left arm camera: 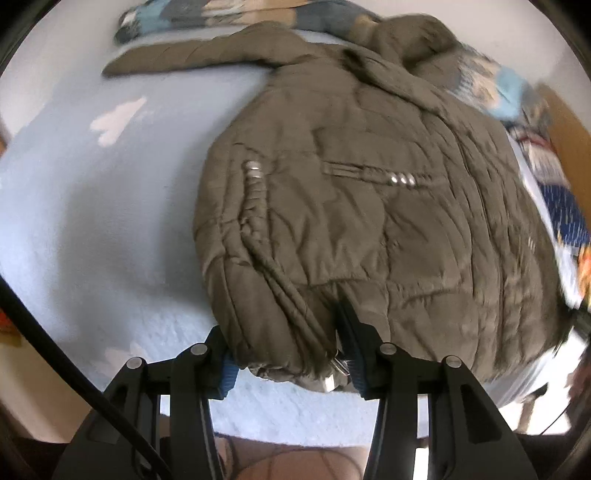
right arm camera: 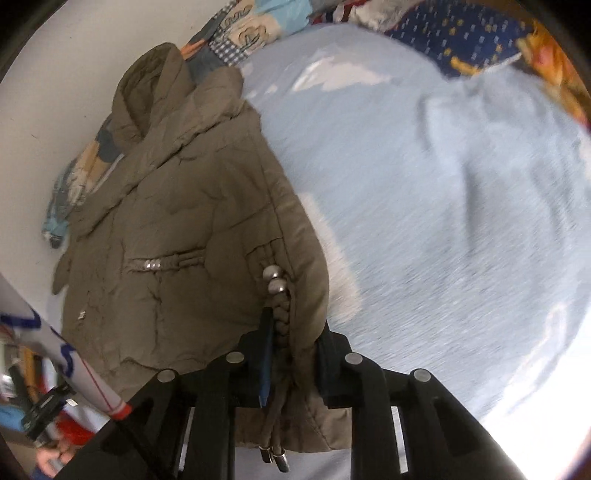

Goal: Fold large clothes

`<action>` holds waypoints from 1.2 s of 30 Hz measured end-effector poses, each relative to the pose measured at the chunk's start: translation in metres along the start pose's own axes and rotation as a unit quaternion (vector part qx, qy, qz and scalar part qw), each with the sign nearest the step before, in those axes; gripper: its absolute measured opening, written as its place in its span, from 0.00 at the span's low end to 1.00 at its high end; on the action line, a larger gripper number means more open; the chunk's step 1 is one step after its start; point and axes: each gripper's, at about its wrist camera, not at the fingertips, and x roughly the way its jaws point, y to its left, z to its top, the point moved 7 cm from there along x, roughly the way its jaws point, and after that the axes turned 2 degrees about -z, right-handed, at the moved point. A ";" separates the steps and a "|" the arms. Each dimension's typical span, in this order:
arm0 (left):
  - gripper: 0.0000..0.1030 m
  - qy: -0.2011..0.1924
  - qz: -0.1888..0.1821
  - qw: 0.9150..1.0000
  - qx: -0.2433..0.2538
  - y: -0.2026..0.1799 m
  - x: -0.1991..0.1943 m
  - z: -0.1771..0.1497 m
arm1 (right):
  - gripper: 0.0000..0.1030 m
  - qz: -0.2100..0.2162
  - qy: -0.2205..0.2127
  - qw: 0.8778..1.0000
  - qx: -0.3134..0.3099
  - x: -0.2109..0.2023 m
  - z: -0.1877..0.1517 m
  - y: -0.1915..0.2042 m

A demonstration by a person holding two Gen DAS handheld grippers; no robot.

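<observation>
left wrist fisheye rides just behind the left hand-held gripper (left arm camera: 288,354), tilted steeply down and very close over the hem of an olive jacket (left arm camera: 351,206) on a pale blue bed (left arm camera: 92,221), facing along the coat toward its hood and a white wall (left arm camera: 66,40). right wrist fisheye sits behind the right hand-held gripper (right arm camera: 295,354), equally steep and close at the hem's other corner. both views share the jacket (right arm camera: 177,229), the bed (right arm camera: 443,206) and a patterned pillow (left arm camera: 258,11) by the hood.
</observation>
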 end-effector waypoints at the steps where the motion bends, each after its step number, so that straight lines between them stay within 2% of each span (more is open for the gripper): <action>1: 0.45 -0.016 0.021 1.000 0.012 -0.002 -0.005 -0.001 | 0.19 -0.009 -0.003 1.000 0.001 -0.002 0.002 -0.002; 3: 0.46 -0.041 0.042 0.998 0.013 0.000 -0.016 0.002 | 0.20 -0.008 -0.001 1.000 -0.003 -0.003 0.004 0.002; 4: 0.48 -0.058 0.050 0.997 0.007 0.003 -0.025 0.006 | 0.24 -0.016 -0.002 1.000 -0.006 -0.005 0.005 0.003; 5: 0.50 -0.074 0.058 0.996 0.003 0.006 -0.034 0.008 | 0.33 -0.028 -0.006 1.000 -0.007 -0.008 0.006 0.003; 7: 0.54 -0.119 0.091 0.989 0.001 0.011 -0.054 0.017 | 0.42 -0.060 -0.026 0.998 -0.012 -0.020 0.012 0.004; 9: 0.62 -0.174 0.135 0.975 0.011 0.012 -0.077 0.029 | 0.43 -0.095 -0.066 0.993 -0.025 -0.039 0.018 0.008; 11: 0.63 -0.225 0.171 0.959 0.026 0.010 -0.101 0.038 | 0.45 -0.124 -0.122 0.984 -0.043 -0.062 0.029 0.019; 12: 0.64 -0.238 0.183 0.953 0.031 0.008 -0.108 0.043 | 0.46 -0.121 -0.138 0.982 -0.049 -0.069 0.033 0.025; 15: 0.65 -0.279 0.209 0.936 0.044 -0.001 -0.128 0.055 | 0.54 -0.070 -0.174 0.980 -0.075 -0.084 0.039 0.061; 19: 0.68 -0.310 0.229 0.921 0.057 -0.011 -0.154 0.061 | 0.55 -0.016 -0.169 0.975 -0.142 -0.078 0.031 0.126; 23: 0.69 -0.317 0.241 0.916 0.055 -0.013 -0.177 0.057 | 0.56 0.026 -0.160 0.966 -0.203 -0.071 0.017 0.187; 25: 0.70 -0.315 0.241 0.916 0.051 -0.011 -0.183 0.058 | 0.56 0.044 -0.152 0.962 -0.220 -0.068 0.010 0.210; 30: 0.72 -0.314 0.256 0.913 0.041 0.004 -0.186 0.075 | 0.57 0.073 -0.140 0.961 -0.228 -0.059 0.007 0.244; 33: 0.72 -0.309 0.261 0.914 0.026 0.022 -0.182 0.095 | 0.57 0.085 -0.130 0.962 -0.227 -0.049 0.010 0.259; 36: 0.72 -0.308 0.275 0.910 0.015 0.043 -0.179 0.120 | 0.57 0.086 -0.130 0.962 -0.224 -0.037 0.020 0.276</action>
